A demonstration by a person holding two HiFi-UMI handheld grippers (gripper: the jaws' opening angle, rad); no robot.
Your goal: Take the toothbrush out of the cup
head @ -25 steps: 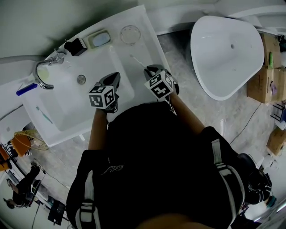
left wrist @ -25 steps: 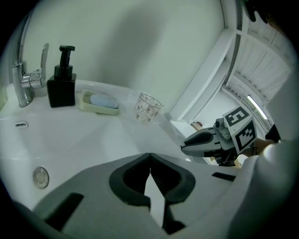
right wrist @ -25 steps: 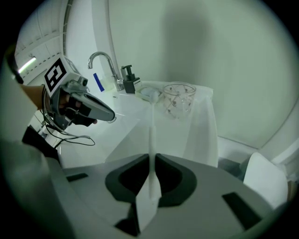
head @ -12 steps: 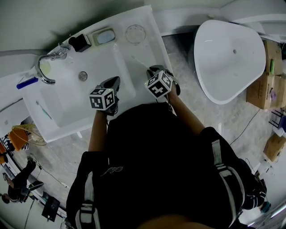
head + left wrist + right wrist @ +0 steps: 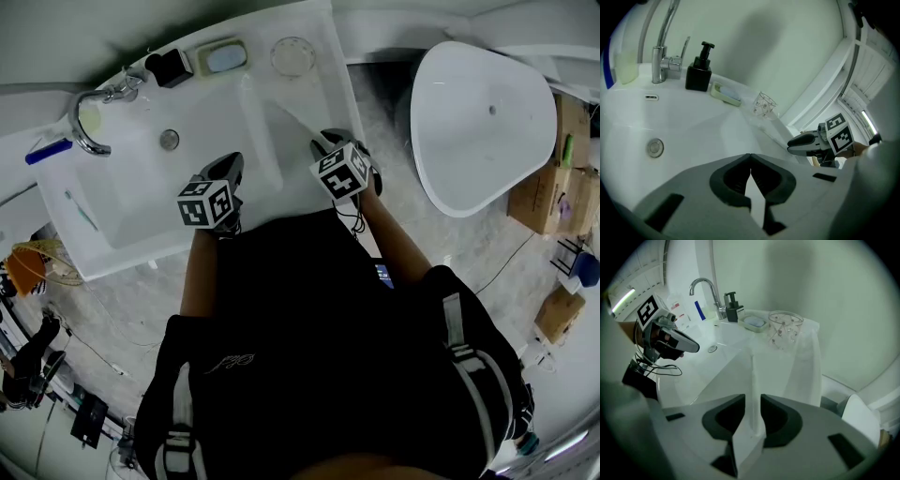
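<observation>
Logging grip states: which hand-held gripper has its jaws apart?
The right hand-held gripper: its jaws have just been opening, the white toothbrush between them; the left hand-held gripper has them together.

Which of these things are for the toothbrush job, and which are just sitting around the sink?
For the job: toothbrush, already out; clear cup.
Just lying about: black soap pump; soap dish; tap; bathtub.
</observation>
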